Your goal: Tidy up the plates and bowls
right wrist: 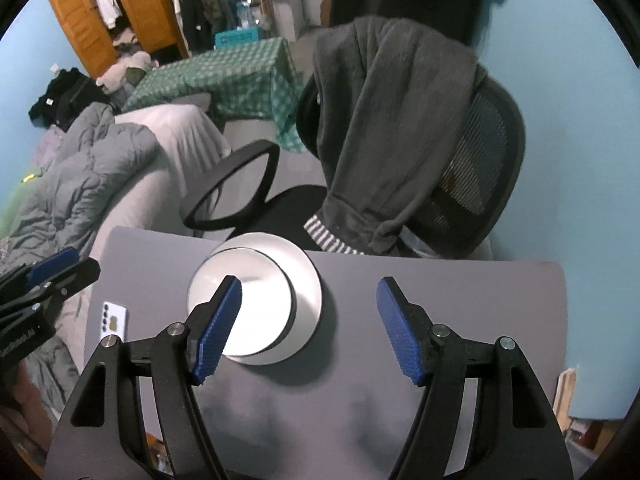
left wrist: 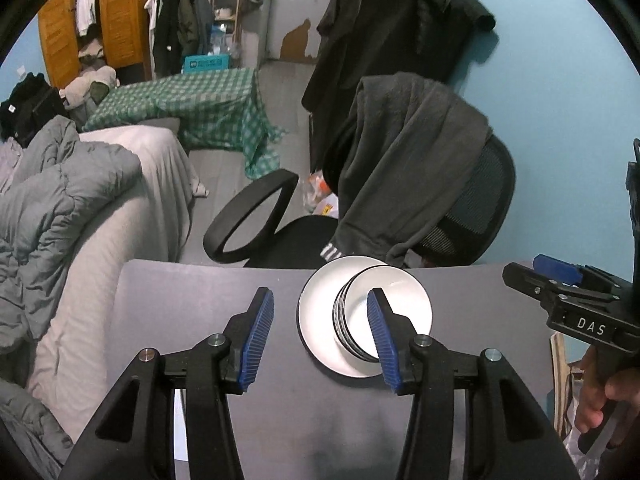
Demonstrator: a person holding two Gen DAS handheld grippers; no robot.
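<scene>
Although the left gripper's near fingertip covers part of it, the stack of white bowls with dark rims (left wrist: pixel 356 320) sits upright, mouths up, on the round white plate (left wrist: pixel 320 300) near the far edge of the grey table (left wrist: pixel 180 312); how many bowls are nested is hard to tell, and motion blur softens them in the right wrist view. The left gripper (left wrist: pixel 320 334) hovers over the table with jaws spread wide, holding nothing. The right gripper (right wrist: pixel 310 328) is equally wide apart and empty. A white phone (right wrist: pixel 114 320) lies at the table's left edge, and a black mesh office chair draped with a dark grey sweater (left wrist: pixel 400 168) stands beyond.
</scene>
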